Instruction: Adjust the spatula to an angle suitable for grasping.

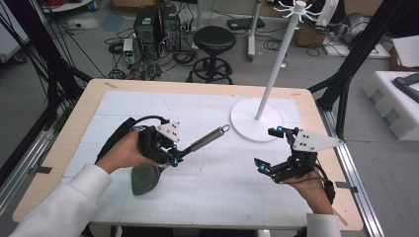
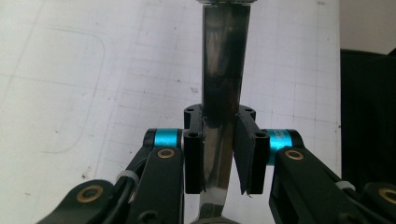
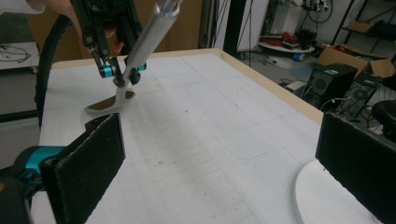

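High view: left gripper (image 1: pixel 174 157) pinching spatula (image 1: pixel 173 157), handle pointing up-right toward stand (image 1: pixel 257 126); right gripper (image 1: pixel 269 148) spread, nearer stand.

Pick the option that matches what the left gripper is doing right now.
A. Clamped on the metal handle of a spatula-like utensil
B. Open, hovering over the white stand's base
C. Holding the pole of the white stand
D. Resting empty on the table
A: in the left gripper view the left gripper has its jaws closed on the metal handle of the utensil, whose dark blade sits near the table in the high view.
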`<state>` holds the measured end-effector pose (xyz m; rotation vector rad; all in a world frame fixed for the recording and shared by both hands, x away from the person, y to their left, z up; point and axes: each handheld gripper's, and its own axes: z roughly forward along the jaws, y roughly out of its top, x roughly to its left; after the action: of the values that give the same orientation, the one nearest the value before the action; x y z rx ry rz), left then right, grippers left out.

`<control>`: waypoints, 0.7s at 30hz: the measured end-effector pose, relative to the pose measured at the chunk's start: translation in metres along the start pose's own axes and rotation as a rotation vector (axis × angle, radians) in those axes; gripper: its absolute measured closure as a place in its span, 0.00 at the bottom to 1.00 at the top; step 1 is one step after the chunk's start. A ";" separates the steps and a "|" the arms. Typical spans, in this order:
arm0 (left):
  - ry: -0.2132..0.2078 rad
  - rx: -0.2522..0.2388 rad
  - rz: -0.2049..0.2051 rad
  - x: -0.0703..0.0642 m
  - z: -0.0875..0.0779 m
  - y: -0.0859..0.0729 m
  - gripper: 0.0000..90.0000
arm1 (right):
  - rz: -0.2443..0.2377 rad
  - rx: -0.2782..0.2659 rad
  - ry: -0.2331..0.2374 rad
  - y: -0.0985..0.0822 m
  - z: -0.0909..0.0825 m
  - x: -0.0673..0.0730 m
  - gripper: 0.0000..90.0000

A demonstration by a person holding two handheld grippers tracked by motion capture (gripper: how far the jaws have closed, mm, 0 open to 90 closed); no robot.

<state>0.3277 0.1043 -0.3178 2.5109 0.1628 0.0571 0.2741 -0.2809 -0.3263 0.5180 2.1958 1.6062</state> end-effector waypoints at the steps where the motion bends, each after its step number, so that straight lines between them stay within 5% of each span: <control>1: 0.005 -0.016 -0.004 0.000 -0.002 0.000 0.83 | 0.003 0.001 0.000 0.000 0.000 0.000 0.00; 8: 0.041 -0.135 -0.023 0.003 -0.019 0.000 0.83 | 0.010 0.006 0.005 0.005 0.003 0.001 0.00; 21: 0.076 -0.286 -0.059 0.004 -0.037 0.001 0.83 | -0.011 0.015 0.016 0.030 0.010 0.004 0.00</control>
<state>0.3287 0.1254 -0.2870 2.2186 0.2422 0.1421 0.2778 -0.2626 -0.3009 0.4979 2.2200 1.5953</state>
